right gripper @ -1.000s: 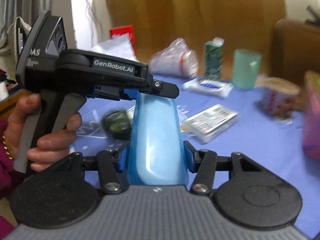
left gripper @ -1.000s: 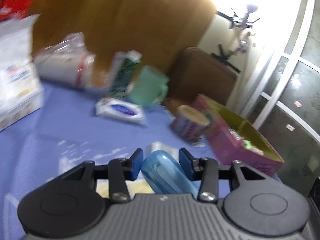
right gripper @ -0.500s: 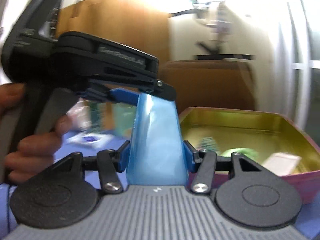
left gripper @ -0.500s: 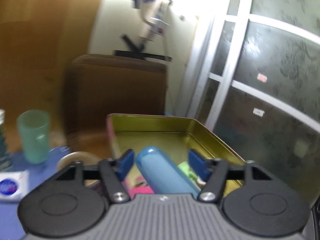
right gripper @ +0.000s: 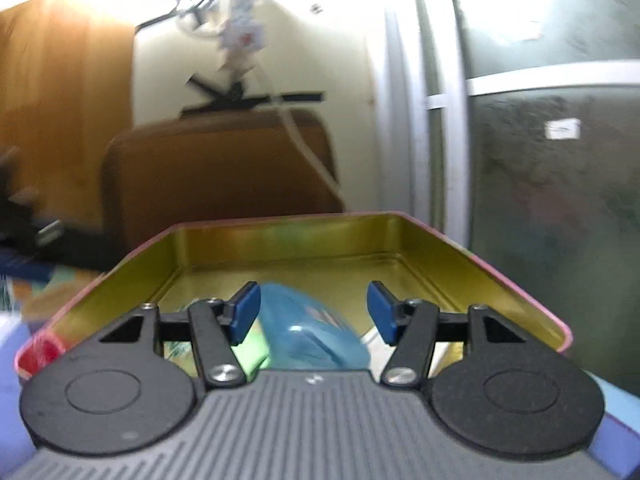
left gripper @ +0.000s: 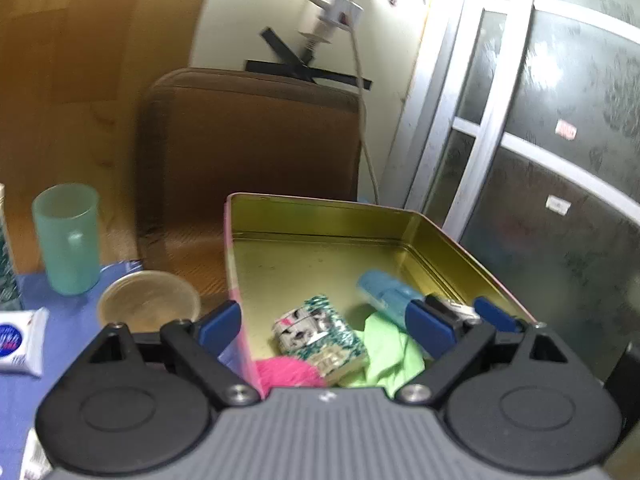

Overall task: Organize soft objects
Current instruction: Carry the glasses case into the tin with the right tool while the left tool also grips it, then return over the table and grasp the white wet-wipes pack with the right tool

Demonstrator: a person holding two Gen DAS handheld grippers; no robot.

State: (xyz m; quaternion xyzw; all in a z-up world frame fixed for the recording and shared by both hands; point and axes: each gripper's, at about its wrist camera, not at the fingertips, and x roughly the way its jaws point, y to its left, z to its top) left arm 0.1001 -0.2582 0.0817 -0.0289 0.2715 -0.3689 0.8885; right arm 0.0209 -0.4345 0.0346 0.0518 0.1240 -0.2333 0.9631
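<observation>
— Where are your two grippers right now?

— Both are over the open rectangular tin with the gold inside and pink outside (left gripper: 320, 216). My left gripper (left gripper: 326, 326) has its jaws spread wide and opening further; nothing is pressed between them. Its left pad sits just outside the tin's near wall, the right pad over the tin's right side.

— And the right one?

— My right gripper (right gripper: 314, 312) has its jaws about half apart and opening. The soft translucent blue pouch (right gripper: 308, 336) lies between the blue pads, but I see a gap on the right side, so they are not pressing on it.

— So where is the blue pouch?

— Inside the tin, towards its right wall. From my left wrist view I see it (left gripper: 382, 292) lying on the gold floor, partly behind my right gripper's fingers.

— What else is in the tin?

— A lime green cloth (left gripper: 390, 350), a fluffy bright pink thing (left gripper: 286, 372) at the near edge, and a small patterned green-and-white packet (left gripper: 320, 336) between them.

— Anything beside the tin?

— On the table's blue cloth (left gripper: 52, 304) stand a pale green plastic cup (left gripper: 68, 236) and a round container with a tan lid (left gripper: 148, 304), with a white tissue pack (left gripper: 18, 340) near the left edge. A brown padded chair back (left gripper: 256, 140) stands behind the tin.
</observation>
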